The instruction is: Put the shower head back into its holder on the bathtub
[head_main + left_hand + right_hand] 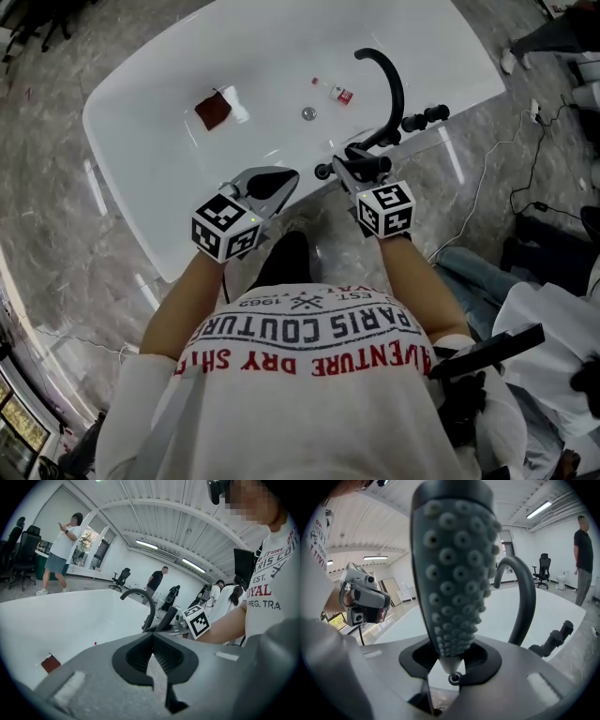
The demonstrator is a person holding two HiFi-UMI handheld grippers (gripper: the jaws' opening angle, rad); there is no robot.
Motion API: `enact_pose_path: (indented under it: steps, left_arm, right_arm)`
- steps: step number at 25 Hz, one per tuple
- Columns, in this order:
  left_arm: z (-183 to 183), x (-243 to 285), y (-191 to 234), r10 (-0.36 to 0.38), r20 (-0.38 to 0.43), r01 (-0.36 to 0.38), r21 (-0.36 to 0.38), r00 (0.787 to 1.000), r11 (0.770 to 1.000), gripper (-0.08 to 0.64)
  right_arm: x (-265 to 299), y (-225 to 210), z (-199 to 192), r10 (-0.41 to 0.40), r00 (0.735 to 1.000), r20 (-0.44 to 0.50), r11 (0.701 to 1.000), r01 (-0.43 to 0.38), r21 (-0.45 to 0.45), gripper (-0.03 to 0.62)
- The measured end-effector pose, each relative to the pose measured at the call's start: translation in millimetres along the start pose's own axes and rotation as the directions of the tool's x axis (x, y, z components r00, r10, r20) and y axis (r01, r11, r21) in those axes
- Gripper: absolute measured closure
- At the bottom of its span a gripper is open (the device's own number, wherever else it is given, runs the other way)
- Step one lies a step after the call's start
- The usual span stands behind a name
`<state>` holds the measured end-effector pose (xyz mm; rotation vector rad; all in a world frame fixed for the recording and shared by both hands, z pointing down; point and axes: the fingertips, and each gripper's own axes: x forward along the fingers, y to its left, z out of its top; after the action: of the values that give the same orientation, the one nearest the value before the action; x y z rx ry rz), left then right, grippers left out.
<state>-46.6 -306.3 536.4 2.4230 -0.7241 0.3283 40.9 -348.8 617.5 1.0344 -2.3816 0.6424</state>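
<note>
You are standing on a grey marble floor point(56, 234) in a bright open hall, leaning over the near end of a white bathtub point(159, 103). Closest to you, your left gripper point(277, 180) is hanging at the tub's near rim with its jaws pressed together on nothing. Your right gripper point(361, 169) is pinching the tapered end of the shower head point(452, 573), which is standing up out of the jaws with its studded spray face turned towards that gripper's camera. Just beyond it the black curved spout point(394, 84) is rising from the rim, with a black tap handle point(427, 117) beside it. Further in, a red cloth point(214, 111) is lying on the tub floor.

You are in the carrying step, I judge: the head is gripped but not yet seated. The next move is calling for you to find the holder among the fittings by the spout and settle the head into it before spreading the jaws. I cannot make out the holder itself in any view.

The right gripper view is showing the grip and the spray face, which the head view is hiding behind the marker cube point(386, 208). The left gripper view alone is showing people point(61, 545) and office chairs point(21, 550) far across the hall
</note>
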Motion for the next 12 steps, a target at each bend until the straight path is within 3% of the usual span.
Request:
enact_pose_path:
  steps: [12]
  left_arm:
    - [-18,-6,7,0.020,-0.012,-0.020,-0.027,1.000,0.999,0.558]
  right_arm:
    - [30,-3,-50,-0.024,0.992,-0.127,0.999,0.018,-0.047,0.468]
